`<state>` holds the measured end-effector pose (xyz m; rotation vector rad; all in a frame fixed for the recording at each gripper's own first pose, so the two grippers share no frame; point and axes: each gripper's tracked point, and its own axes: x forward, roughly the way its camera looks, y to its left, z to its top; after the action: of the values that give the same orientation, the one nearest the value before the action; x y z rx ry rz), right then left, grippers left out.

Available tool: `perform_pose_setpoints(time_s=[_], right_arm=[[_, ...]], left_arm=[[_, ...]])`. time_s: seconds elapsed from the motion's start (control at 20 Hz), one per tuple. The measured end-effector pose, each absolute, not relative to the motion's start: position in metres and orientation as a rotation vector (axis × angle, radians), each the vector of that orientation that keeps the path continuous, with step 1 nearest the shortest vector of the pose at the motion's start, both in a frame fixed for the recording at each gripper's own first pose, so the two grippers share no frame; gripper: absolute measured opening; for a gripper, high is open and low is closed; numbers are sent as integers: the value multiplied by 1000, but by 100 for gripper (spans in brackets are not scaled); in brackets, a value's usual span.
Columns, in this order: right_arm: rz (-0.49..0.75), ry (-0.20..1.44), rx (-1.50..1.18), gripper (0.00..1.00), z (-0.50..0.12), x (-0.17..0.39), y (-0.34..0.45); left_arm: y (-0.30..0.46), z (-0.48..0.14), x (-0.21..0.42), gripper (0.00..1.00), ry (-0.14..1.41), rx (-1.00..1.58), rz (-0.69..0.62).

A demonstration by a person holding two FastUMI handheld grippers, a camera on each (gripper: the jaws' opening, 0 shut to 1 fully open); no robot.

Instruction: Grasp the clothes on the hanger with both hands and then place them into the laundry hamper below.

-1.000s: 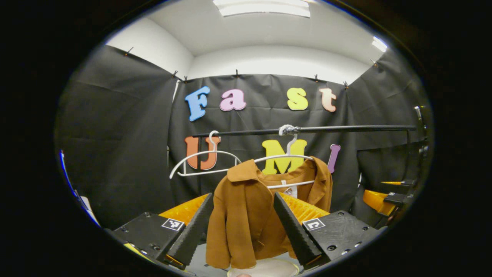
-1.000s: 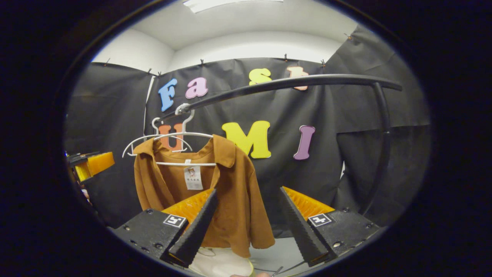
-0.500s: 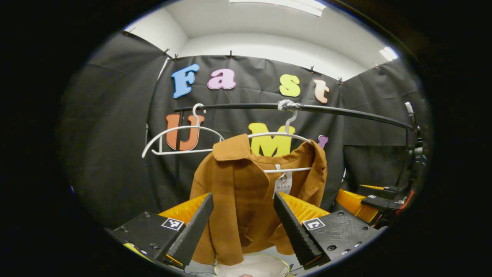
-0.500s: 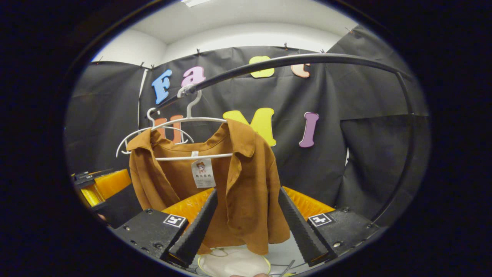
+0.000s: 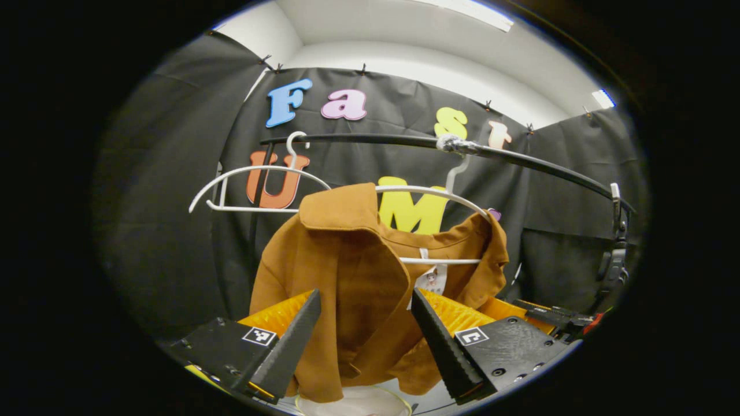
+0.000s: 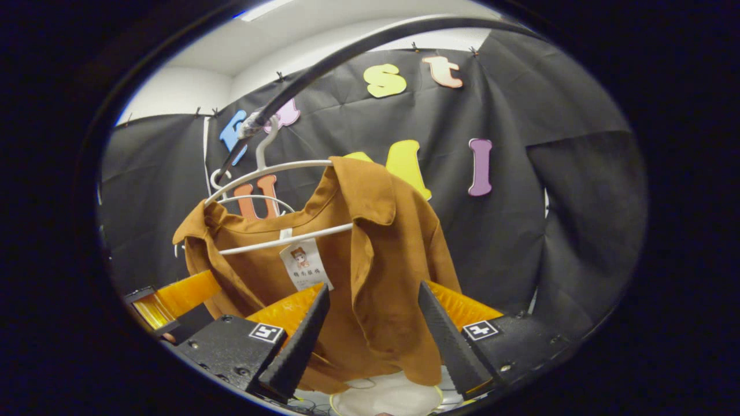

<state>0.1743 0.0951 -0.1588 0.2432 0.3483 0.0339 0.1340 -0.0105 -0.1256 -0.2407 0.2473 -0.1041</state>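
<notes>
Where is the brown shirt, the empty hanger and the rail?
brown shirt (image 5: 347, 277), left gripper view, front panel.
empty hanger (image 5: 254, 170), left gripper view, curved top arm.
rail (image 5: 370, 139), left gripper view, middle of bar.

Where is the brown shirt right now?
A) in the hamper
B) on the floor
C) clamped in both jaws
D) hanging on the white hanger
D: the brown shirt hangs from the white hanger on the black rail, with both grippers' jaws open around it.
</notes>
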Motion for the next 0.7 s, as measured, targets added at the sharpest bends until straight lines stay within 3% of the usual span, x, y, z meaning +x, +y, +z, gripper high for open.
perform_pose_setpoints(time_s=[0.1,0.15,0.35,0.4,0.5,0.55,0.6,0.7], right_arm=[[63,363,292,93,-165,188,93],[84,368,310,96,-167,195,95],[136,381,357,96,-167,217,97],[145,380,369,96,-165,221,97],[152,385,386,96,-165,228,95],[154,390,389,96,-167,231,94],[158,394,388,96,-168,234,93],[165,404,389,96,-169,236,92]], left_arm=[[-13,-132,144,100,258,-254,-74],[-15,-134,148,97,261,-256,-59],[-23,-133,157,100,262,-286,-24],[-25,-132,159,96,262,-297,-13],[-31,-131,161,100,272,-316,-10],[-30,-130,162,90,271,-318,2],[-31,-132,164,100,274,-325,6],[-45,-132,161,96,298,-347,-19]])
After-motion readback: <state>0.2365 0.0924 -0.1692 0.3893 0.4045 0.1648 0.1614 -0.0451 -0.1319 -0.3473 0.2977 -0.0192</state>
